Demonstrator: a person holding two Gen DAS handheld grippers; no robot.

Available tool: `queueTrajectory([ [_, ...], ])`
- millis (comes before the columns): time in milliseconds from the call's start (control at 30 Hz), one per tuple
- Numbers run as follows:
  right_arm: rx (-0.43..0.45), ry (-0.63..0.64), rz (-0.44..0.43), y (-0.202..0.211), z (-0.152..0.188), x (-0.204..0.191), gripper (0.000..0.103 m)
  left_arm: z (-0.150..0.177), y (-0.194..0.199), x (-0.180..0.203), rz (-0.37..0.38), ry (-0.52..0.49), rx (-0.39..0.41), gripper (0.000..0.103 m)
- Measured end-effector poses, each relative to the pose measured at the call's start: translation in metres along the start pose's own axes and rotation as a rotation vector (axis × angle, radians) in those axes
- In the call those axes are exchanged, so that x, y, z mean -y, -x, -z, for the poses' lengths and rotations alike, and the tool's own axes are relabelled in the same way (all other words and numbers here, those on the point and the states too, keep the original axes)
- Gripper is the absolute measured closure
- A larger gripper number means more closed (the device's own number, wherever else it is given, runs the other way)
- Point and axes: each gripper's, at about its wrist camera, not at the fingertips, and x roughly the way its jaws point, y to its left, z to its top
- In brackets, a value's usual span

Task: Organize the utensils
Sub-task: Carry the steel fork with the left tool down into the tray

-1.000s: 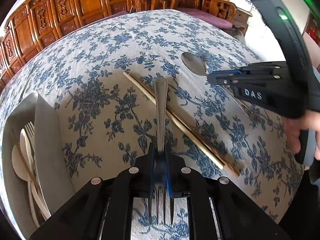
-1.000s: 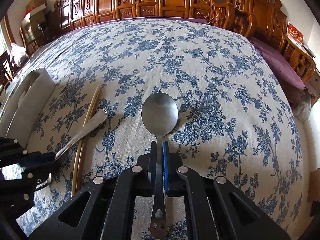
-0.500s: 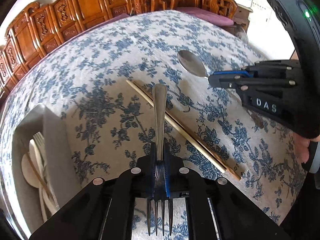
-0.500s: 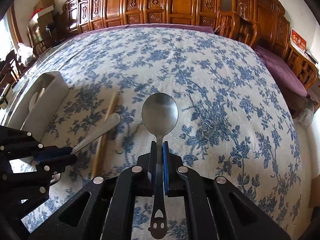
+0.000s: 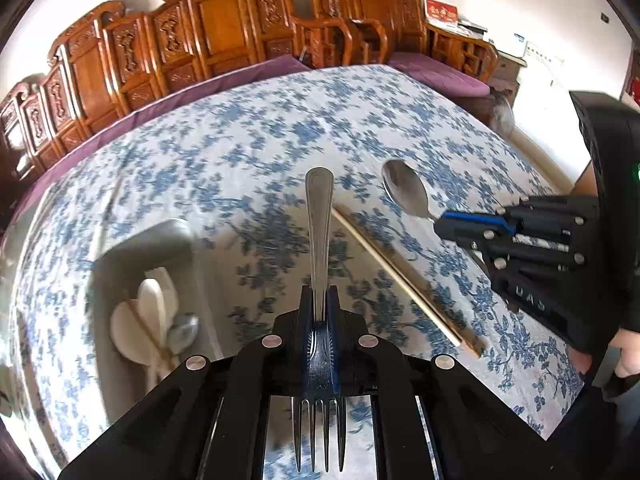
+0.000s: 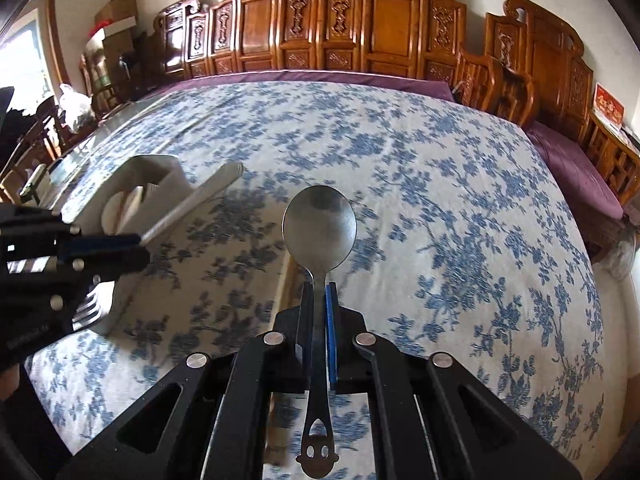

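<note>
My left gripper [image 5: 319,300] is shut on a steel fork [image 5: 319,224], handle pointing away, tines toward the camera, lifted above the table. My right gripper [image 6: 319,292] is shut on a steel spoon [image 6: 319,224], bowl forward, also in the air. The right wrist view shows the left gripper [image 6: 136,242] at the left, the fork handle [image 6: 192,204] sticking out of it. In the left wrist view the right gripper [image 5: 440,222] holds the spoon [image 5: 404,188] at the right. A pair of wooden chopsticks [image 5: 404,280] lies on the cloth. A grey utensil tray [image 5: 132,256] at the left holds white spoons and other cutlery.
A blue-flowered tablecloth [image 6: 440,184] covers the table. Carved wooden chairs [image 6: 360,28] line its far side, with purple cushions [image 6: 576,168] at the right. A person's hand [image 5: 628,356] grips the right tool at the right edge of the left wrist view.
Both grippers have risen off the table with fork and spoon. The tray, earlier at the far left, now lies closer beneath the left gripper, and more of the room shows.
</note>
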Motion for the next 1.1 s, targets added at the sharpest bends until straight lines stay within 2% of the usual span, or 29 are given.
queueTrajectory([
  [500, 0.042, 0.088, -0.041, 0.019, -0.004, -0.052, 0.096, 0.01, 0.025, -0.056, -0.065, 0.069, 0.022, 0.097],
  [800, 0.04, 0.1, -0.057, 0.018, -0.003, -0.064, 0.096, 0.023, 0.015, -0.088, -0.101, 0.114, 0.0, 0.097],
  [1100, 0.03, 0.102, -0.058, 0.013, -0.002, -0.066, 0.096, 0.035, 0.0, -0.104, -0.11, 0.15, -0.022, 0.097],
])
